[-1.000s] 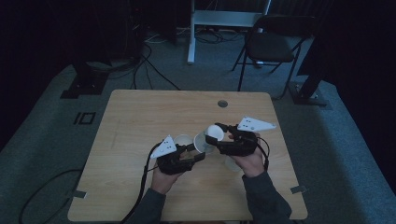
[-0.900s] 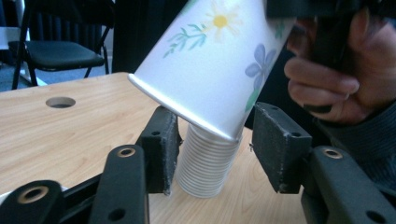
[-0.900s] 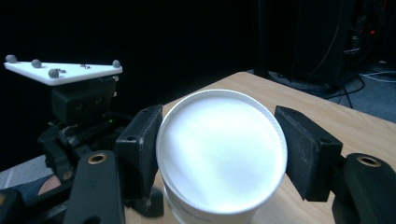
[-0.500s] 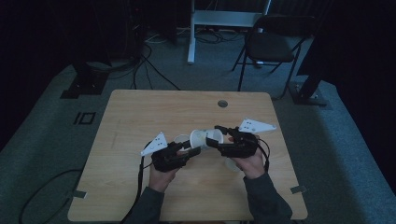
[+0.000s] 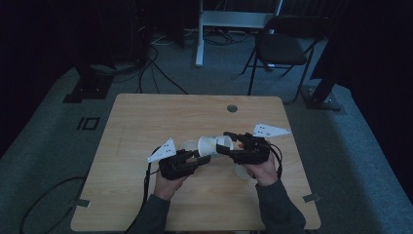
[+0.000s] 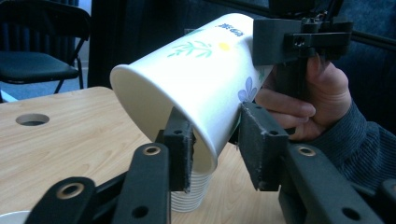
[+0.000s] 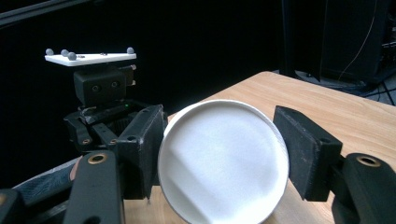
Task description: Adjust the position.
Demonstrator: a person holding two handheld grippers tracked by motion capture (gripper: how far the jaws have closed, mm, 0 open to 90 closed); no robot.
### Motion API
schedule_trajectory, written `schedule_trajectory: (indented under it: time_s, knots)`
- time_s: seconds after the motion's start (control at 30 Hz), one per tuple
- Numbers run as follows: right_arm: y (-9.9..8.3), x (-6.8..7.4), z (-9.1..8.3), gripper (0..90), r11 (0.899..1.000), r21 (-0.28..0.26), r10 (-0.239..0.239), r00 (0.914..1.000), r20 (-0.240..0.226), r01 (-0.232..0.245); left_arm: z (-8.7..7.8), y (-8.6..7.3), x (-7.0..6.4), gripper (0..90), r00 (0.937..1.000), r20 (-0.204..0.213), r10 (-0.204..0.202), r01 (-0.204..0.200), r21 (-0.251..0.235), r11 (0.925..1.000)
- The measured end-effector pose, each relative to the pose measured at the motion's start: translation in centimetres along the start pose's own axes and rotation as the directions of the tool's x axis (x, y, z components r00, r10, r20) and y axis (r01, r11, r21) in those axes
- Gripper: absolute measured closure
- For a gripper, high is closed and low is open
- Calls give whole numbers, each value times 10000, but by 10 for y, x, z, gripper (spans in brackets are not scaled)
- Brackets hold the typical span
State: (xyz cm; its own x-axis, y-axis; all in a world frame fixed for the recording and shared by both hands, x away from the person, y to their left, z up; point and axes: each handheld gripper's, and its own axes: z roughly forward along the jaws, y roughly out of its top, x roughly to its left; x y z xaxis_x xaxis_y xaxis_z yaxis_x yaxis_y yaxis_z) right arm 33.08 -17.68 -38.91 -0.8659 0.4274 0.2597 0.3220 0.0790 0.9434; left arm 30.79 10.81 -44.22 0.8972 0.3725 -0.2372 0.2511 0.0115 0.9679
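Held tilted above the table (image 5: 146, 126) between both tools: a white paper cup (image 6: 196, 79) with a flower print. Left gripper (image 6: 215, 140) closed partway on the cup's rim, one pad inside the mouth, the other against the outer wall. Right gripper (image 7: 224, 154) spread about the cup's width, clamped across the base end, flat bottom facing its camera. Just below the left jaws, a stack of cups (image 6: 191, 193) standing on the tabletop.
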Motion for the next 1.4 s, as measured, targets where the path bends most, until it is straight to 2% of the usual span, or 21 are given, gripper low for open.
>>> schedule_trajectory:
  time_s: [0.33,0.63,0.83,0.93,1.07,1.13,1.3,1.4]
  knots:
    - [-1,-3,0,312,9996,232,159,9998,-116,-156,-2,5,-2,777,9991,284,310,-309,-51,9995]
    - [-1,-4,0,264,9988,434,258,9993,-263,-247,-2,9,-5,821,9967,660,463,-454,-145,9989]
    - [0,-3,-3,249,9987,489,127,9998,-152,-119,-3,11,-6,844,9954,789,551,-541,-143,9984]
    - [0,-3,-5,249,9988,481,6,10000,5,-6,-4,11,-6,862,9947,859,559,-547,-160,9984]
    - [1,-3,-8,254,9989,455,-110,9995,312,96,-7,12,-6,873,9956,680,641,-637,-86,9979]
    - [1,-2,-10,265,9990,410,-191,9984,536,169,-7,13,-5,874,9965,452,706,-712,118,9974]
    - [4,5,-14,400,9974,130,-719,9905,1169,709,-5,11,-6,875,9960,31,893,-893,812,9927]
    - [7,12,-13,477,9931,130,-1168,9813,1531,1162,-2,9,-8,874,9946,-46,1035,-1023,1155,9880]
